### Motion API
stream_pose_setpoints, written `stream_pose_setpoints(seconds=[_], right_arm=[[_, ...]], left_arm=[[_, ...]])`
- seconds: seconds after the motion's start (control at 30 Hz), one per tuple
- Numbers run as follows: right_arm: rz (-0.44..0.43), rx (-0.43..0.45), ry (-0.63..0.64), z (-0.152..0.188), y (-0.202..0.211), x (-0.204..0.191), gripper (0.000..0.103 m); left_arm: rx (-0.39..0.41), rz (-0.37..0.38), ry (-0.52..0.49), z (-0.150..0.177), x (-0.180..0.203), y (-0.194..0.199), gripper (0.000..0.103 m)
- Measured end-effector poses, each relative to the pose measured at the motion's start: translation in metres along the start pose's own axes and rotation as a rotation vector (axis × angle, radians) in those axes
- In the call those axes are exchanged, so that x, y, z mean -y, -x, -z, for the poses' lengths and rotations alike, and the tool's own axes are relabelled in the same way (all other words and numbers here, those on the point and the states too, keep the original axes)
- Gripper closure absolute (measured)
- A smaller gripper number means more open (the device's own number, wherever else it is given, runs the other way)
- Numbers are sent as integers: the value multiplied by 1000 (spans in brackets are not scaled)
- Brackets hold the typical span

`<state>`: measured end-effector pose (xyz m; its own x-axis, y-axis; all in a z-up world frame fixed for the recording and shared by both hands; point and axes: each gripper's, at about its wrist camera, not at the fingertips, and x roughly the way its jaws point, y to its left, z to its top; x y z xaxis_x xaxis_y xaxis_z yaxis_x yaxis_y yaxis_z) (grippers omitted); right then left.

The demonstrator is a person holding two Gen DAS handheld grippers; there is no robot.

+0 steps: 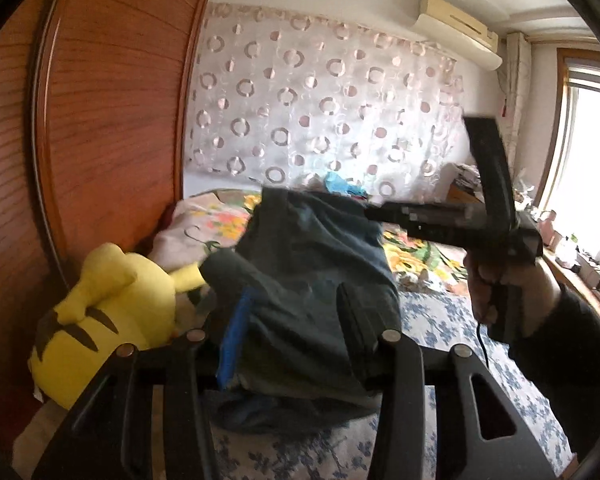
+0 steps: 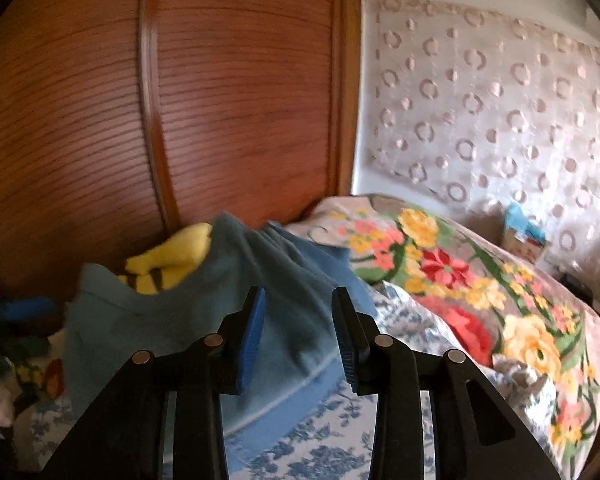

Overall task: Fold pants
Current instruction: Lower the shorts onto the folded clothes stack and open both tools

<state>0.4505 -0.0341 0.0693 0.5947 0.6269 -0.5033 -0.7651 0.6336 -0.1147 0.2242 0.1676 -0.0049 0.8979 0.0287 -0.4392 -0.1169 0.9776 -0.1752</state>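
With both the left gripper [image 1: 296, 320] and right gripper [image 2: 298, 336] parted (nothing pinched), I judge a fold of the pants [image 2: 204, 300] just released, so I next regrip an edge.

Support: a bed [image 2: 324, 452], covered by a white sheet with blue flowers.
Pants: dark blue pants [image 2: 284, 280] lie bunched in a heap on the sheet, near the wooden wardrobe side.
Toy: a yellow plush toy [image 1: 112, 308] lies on the bed just beside the pants, partly covered by them in the right wrist view.
Blanket: a flowered blanket [image 2: 480, 288] in red, yellow and green lies rumpled on the bed beyond the pants, reaching toward the curtained wall.
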Motion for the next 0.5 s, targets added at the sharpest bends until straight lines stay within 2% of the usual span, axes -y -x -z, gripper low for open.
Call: stream_pose_setpoints(seconds=[0.07,0.17,0.3,0.4,0.5], right_arm=[[19,-22,-24,0,-9,5,67],[72,-38,-62,-3,-21,14,67],[91,-46,-128,-1,-29,26,67],[72,-50,-159,-3,-34,22,67],[69,-40,-165,-3,-21,12,67]], left_arm=[[-2,-55,-30,-3,-5,-8,58],[-63,-123,-2,4,-25,-24,58],[-120,-146,26,21,-40,-34,58],[-134,-144,36,27,-41,-34,58],[-129,-151,29,28,-37,-25,58]])
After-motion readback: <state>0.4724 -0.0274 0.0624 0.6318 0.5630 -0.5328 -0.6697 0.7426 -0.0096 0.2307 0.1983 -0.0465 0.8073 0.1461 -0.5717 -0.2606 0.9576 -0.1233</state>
